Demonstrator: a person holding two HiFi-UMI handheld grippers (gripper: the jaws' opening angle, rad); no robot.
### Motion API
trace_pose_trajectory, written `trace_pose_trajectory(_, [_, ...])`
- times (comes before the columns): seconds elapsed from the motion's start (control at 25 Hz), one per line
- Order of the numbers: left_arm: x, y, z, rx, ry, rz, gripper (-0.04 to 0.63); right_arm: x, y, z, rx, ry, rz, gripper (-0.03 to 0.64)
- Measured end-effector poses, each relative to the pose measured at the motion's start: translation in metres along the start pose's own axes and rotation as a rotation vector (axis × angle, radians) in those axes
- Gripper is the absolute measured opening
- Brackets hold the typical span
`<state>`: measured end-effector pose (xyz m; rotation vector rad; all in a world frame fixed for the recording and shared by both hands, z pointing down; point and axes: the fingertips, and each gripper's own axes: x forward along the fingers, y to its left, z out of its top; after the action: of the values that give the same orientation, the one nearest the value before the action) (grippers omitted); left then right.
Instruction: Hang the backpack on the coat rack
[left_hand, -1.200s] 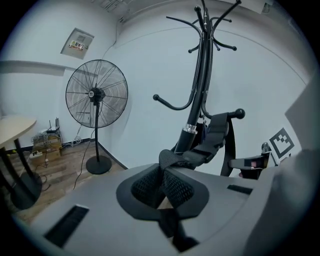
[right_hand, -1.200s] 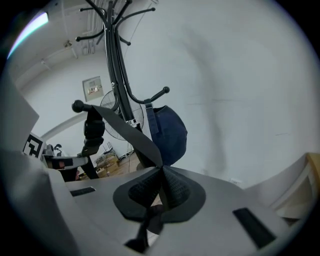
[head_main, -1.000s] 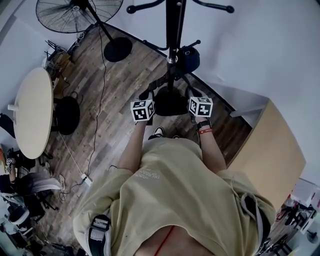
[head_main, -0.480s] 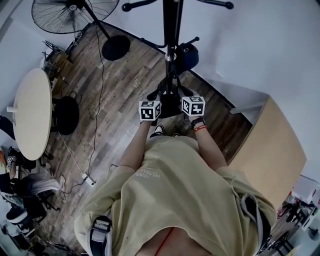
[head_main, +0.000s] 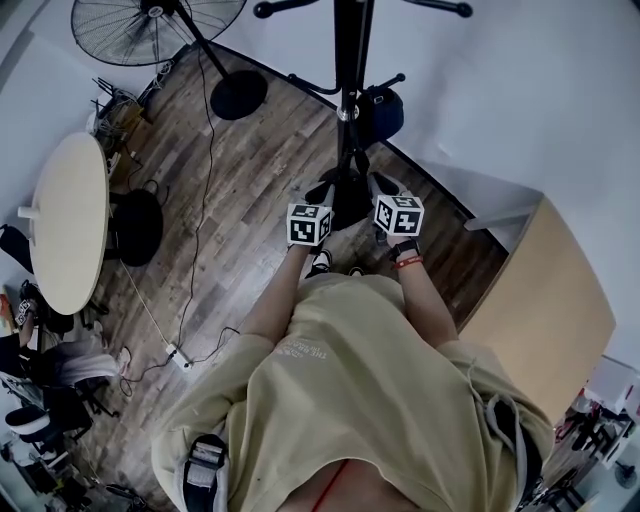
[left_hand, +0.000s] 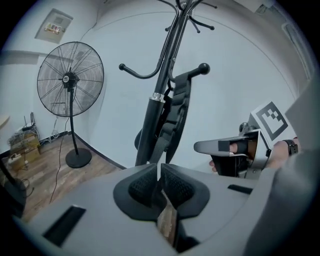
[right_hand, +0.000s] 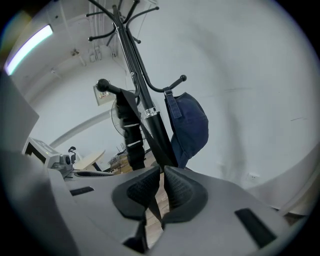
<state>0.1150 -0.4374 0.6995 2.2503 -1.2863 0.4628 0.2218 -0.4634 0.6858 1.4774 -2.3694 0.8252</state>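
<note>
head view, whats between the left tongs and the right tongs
The black backpack, up against the coat rack, fills the stretch between the left tongs and the right tongs. The head view shows it.

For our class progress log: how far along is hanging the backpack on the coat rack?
Done: the backpack strap is looped over a coat rack hook. In hand: the left gripper and right gripper each have fingers shut on strap lengths below it. Left: let go and see that it hangs.

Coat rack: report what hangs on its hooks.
A black backpack strap hangs over one knobbed hook; a navy cap hangs from another. The backpack's body is covered in both gripper views.
</note>
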Motion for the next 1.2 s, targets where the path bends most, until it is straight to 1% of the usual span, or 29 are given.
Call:
trace_pose_trajectory(0.12, [-0.01, -0.007, 0.009, 0.01, -0.041, -0.003, 0.028, -0.012, 0.002, 0.01, -0.003, -0.035, 0.002, 0.041])
trace_pose_trajectory(0.24, [-0.024, -0.011, 0.027, 0.017, -0.099, 0.013, 0.028, -0.025, 0.007, 0.029, -0.021, -0.085, 0.005, 0.04])
trace_pose_trajectory(0.36, [-0.041, -0.018, 0.05, 0.032, -0.174, 0.021, 0.027, -0.043, 0.013, 0.053, -0.05, -0.149, 0.002, 0.034])
trace_pose_trajectory(0.56, [-0.077, -0.034, 0.099, 0.085, -0.309, 0.034, 0.026, -0.076, 0.032, 0.098, -0.119, -0.255, -0.002, 0.018])
trace_pose_trajectory(0.68, [-0.096, -0.044, 0.123, 0.122, -0.37, 0.046, 0.026, -0.096, 0.045, 0.121, -0.157, -0.311, 0.008, 0.017])
trace_pose_trajectory(0.8, [-0.115, -0.05, 0.142, 0.136, -0.429, 0.058, 0.026, -0.112, 0.055, 0.139, -0.187, -0.361, 0.019, 0.017])
trace_pose_trajectory(0.96, [-0.141, -0.055, 0.16, 0.169, -0.508, 0.092, 0.025, -0.131, 0.059, 0.151, -0.223, -0.406, 0.005, 0.017])
trace_pose_trajectory(1.08, [-0.155, -0.055, 0.167, 0.203, -0.539, 0.127, 0.025, -0.143, 0.063, 0.158, -0.238, -0.426, -0.003, 0.017])
trace_pose_trajectory(1.2, [-0.166, -0.052, 0.169, 0.211, -0.565, 0.152, 0.025, -0.148, 0.071, 0.16, -0.25, -0.439, -0.004, 0.015])
